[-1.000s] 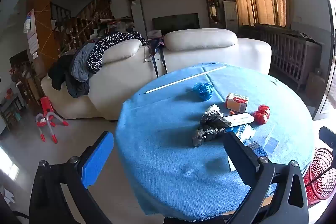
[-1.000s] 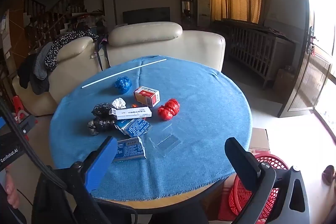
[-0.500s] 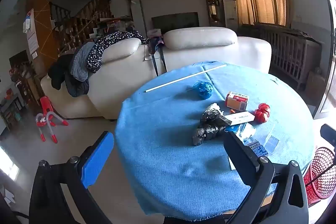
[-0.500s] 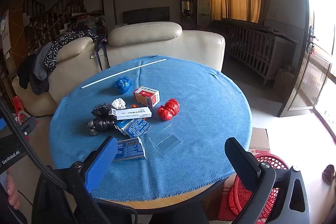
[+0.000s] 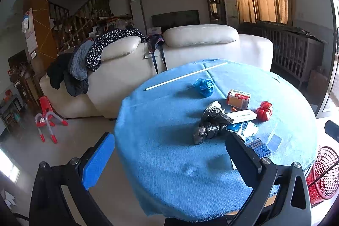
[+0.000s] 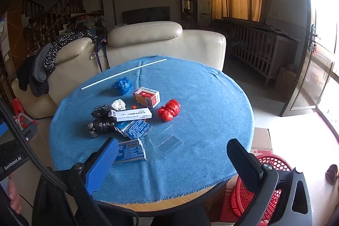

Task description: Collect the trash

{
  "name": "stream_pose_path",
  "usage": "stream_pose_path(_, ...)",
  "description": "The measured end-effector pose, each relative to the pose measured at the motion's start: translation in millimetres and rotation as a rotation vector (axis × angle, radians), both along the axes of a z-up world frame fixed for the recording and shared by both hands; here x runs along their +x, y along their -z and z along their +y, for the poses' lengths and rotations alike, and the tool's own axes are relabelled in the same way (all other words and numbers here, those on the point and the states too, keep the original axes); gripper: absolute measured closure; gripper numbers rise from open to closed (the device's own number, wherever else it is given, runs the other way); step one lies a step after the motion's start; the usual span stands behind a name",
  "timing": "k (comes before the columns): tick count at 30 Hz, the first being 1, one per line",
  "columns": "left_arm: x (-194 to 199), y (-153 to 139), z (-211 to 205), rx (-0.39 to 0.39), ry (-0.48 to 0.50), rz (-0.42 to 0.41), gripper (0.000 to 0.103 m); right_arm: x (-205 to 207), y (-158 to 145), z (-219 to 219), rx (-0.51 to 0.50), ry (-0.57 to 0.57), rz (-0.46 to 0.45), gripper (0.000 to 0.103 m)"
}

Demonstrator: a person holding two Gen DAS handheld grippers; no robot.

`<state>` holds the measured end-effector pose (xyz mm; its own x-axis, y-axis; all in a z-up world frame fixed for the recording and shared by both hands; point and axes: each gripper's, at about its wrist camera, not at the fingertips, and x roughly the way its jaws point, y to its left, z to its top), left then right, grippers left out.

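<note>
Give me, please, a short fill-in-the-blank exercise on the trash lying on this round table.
1. The cloth over the round table is ___ in colour.
2. The crumpled red bag lies to the ___ of the long white box in the right wrist view.
3. The basket on the floor beside the table is ___ in colour.
4. Both the left gripper and the right gripper are ___.

Missing words: blue; right; red; open

A long medicine box (image 6: pixel 131 115) is lying at the middle of the trash on the round table (image 6: pixel 201 86), with a crumpled bag (image 6: pixel 169 110) sitting to its right and a smaller box (image 6: pixel 146 97) just behind it. A thin rod (image 6: pixel 124 74) is lying well behind that long box, near the sofa (image 6: pixel 165 43), and a mesh basket (image 6: pixel 264 190) is standing on the floor below the table's right edge.
</note>
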<state>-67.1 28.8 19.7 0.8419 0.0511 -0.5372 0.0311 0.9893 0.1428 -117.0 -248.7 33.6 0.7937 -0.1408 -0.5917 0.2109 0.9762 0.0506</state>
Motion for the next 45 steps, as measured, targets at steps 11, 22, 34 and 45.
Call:
stream_pose_path(11,34,25,-3,-0.046,0.096,0.095,0.000,29,11,-26,0.052,0.020,0.030,0.000)
stream_pose_path(22,90,89,-23,-0.167,0.388,0.314,0.000,139,91,-88,0.479,-0.013,0.270,0.021)
stream_pose_path(34,106,115,-85,0.005,0.886,0.347,0.000,177,131,-75,0.621,0.098,0.469,0.023)
stream_pose_path(45,128,139,-113,-0.013,1.022,0.456,0.000,225,148,-39,0.429,0.081,0.552,0.041)
